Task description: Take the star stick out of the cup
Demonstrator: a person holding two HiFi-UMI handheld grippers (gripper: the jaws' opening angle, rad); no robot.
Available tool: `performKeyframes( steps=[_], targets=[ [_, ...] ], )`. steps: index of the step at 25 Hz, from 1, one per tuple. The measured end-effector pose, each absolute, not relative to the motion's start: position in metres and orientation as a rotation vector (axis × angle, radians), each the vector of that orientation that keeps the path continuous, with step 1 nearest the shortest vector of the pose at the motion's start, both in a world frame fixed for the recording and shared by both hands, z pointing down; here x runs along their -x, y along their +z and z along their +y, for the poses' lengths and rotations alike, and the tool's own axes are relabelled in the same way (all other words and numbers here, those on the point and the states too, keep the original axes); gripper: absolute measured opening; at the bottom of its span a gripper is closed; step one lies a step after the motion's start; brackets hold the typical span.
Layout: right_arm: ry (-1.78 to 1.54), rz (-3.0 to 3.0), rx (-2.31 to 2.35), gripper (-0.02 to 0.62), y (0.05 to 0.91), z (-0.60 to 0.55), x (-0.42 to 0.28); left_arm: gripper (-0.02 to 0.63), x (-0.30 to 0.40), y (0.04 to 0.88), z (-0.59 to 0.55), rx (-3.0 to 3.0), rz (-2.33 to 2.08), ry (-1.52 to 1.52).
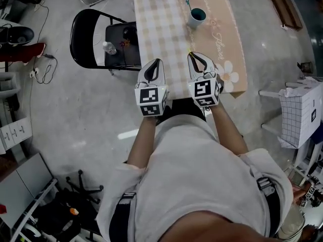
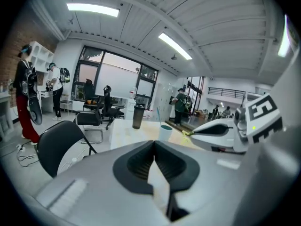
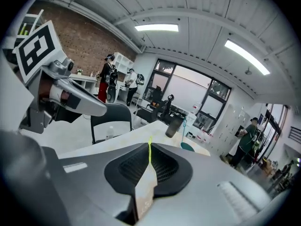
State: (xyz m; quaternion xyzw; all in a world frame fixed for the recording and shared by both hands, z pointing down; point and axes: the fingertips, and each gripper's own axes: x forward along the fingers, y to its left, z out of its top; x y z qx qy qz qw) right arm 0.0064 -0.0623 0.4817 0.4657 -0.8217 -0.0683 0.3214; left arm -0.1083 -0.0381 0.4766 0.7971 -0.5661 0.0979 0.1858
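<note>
Jaws of left gripper [image 1: 158, 61] closed, empty; right gripper [image 1: 191, 55] pinches yellow stick [image 3: 150, 148].

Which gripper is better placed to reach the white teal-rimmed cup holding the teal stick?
Right, probably: the right gripper lines up with the white teal-rimmed cup; the left gripper, shut, is offset sideways. But the right one pinches a thin yellow-green strip.
</note>
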Motion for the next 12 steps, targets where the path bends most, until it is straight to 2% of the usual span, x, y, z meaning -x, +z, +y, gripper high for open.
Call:
performKeyframes(
  steps=[12],
  targets=[
    [-0.143,-2.245,-0.977,0.038,0.529,-0.044,0.076,0.003,0.172,0.512,-0.009,-2.063,-1.678,0.287]
  ],
)
